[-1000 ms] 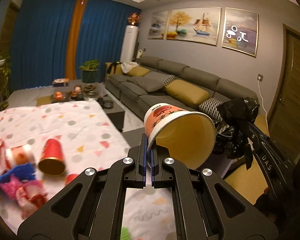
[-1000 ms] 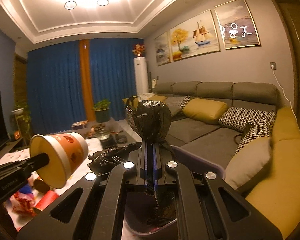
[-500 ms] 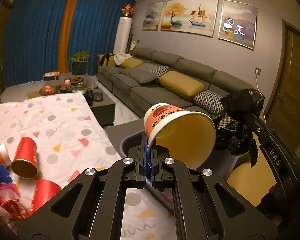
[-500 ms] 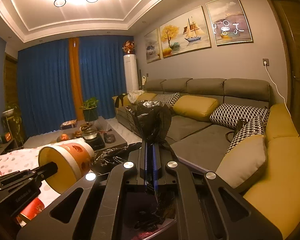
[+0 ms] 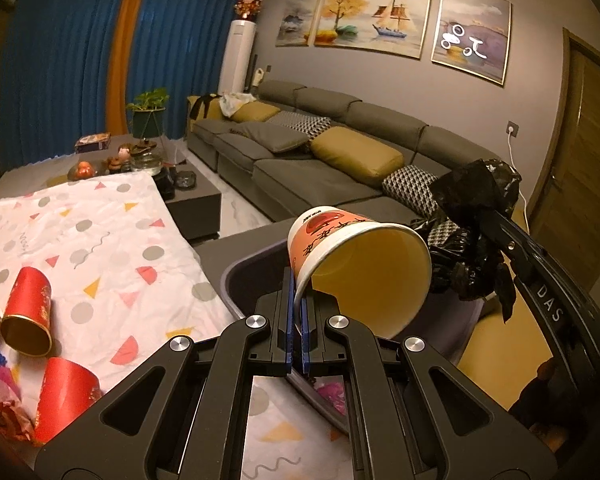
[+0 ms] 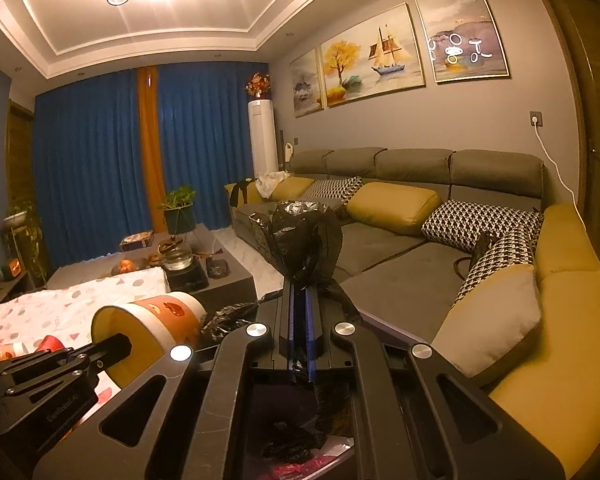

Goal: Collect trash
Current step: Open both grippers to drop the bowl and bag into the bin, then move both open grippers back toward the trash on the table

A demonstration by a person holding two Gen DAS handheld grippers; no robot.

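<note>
While left gripper (image 5: 297, 312) jaws pinch paper cup (image 5: 356, 264) rim over bin (image 5: 236, 280), right gripper (image 6: 300, 316) jaws clamp black bag (image 6: 300, 240) edge. Step: dropping cup. Next: release above opening. Red cups (image 5: 26, 316) wait on worktop.

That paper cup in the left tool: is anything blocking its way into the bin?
Nothing visible does. The paper cup, pinched by its rim in the left gripper, hangs tilted over the bin. The black bag liner is held aside on the far side by the right gripper, leaving the opening below the cup clear.
</note>
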